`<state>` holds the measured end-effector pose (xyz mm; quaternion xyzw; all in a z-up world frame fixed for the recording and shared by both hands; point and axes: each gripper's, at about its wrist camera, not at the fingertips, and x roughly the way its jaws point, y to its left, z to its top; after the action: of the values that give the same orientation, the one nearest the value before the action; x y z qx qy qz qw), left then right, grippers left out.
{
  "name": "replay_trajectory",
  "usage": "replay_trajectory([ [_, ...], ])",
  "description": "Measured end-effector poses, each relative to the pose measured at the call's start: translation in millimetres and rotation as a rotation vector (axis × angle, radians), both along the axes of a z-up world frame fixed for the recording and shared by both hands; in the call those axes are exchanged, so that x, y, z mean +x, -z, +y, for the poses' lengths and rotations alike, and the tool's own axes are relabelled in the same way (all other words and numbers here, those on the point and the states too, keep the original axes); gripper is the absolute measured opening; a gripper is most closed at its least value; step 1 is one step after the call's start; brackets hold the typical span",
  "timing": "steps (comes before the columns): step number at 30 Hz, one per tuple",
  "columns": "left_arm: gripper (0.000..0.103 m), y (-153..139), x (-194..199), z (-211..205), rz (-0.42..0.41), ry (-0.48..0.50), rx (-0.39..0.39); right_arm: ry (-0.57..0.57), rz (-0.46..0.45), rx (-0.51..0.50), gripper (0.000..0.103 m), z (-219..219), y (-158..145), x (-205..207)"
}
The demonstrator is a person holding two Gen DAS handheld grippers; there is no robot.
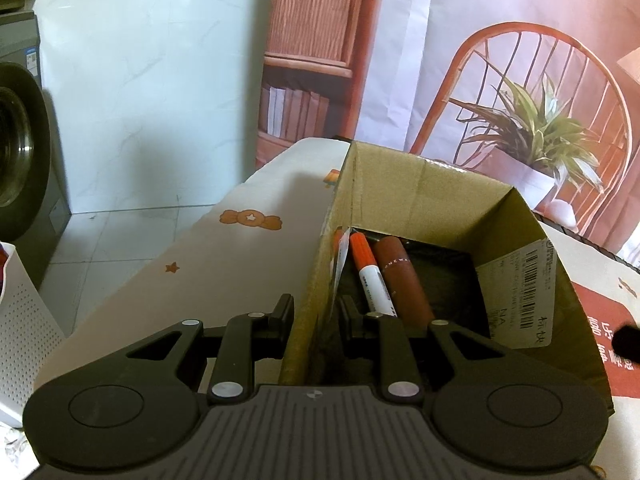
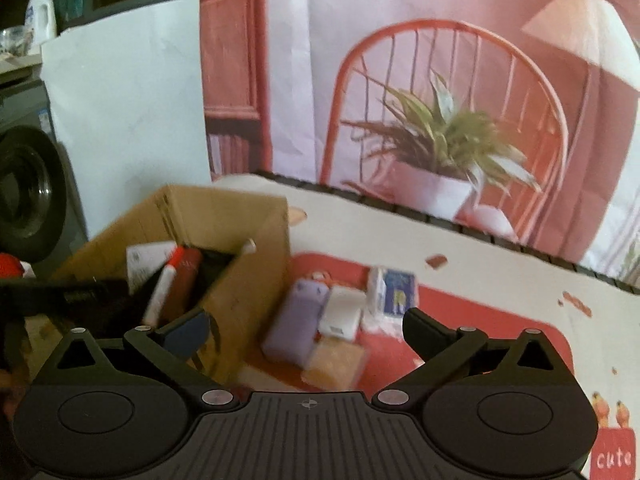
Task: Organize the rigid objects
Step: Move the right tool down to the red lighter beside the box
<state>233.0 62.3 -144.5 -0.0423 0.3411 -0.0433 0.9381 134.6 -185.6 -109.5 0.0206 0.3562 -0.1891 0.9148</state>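
An open cardboard box [image 1: 424,200] stands on the table; it also shows in the right wrist view [image 2: 240,240]. Inside lie a white marker with an orange cap [image 1: 370,276] and a brown-red tube [image 1: 402,280], also seen from the right [image 2: 160,292] [image 2: 186,276]. My left gripper [image 1: 314,314] is shut on the box's near left wall, one finger inside and one outside. My right gripper [image 2: 306,330] is open and empty, above a purple case [image 2: 296,326], a white box [image 2: 342,314], a blue-and-white pack [image 2: 394,292] and an orange packet [image 2: 336,362].
The small items lie on a red mat [image 2: 480,312] on a white patterned tablecloth [image 1: 224,248]. A washing machine [image 1: 20,152] and a white perforated bin [image 1: 20,320] stand to the left. A printed backdrop [image 2: 440,100] hangs behind the table.
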Motion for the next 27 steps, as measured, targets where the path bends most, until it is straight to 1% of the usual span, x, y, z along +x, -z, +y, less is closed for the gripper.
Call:
replay_trajectory([
  [13,0.024,1.7,-2.0,-0.4,-0.013,0.003,0.002,0.057,0.048,0.06,0.103,-17.4,30.4,-25.0],
  [17,0.024,1.5,-2.2,-0.8,-0.015,0.002,0.003,0.052,0.051,0.053,0.102,-20.0,37.6,-29.1],
  [21,0.024,1.0,-2.5,-1.2,-0.015,0.0,0.006,0.02,0.056,0.039,0.102,-19.4,43.9,-32.7],
  [25,0.024,0.9,-2.9,-2.1,-0.021,-0.002,0.008,-0.031,0.066,0.026,0.096,-15.3,49.8,-33.8],
  [27,0.024,1.0,-3.7,-2.8,-0.026,0.0,0.01,-0.058,0.075,0.027,0.089,-12.4,53.3,-33.2],
])
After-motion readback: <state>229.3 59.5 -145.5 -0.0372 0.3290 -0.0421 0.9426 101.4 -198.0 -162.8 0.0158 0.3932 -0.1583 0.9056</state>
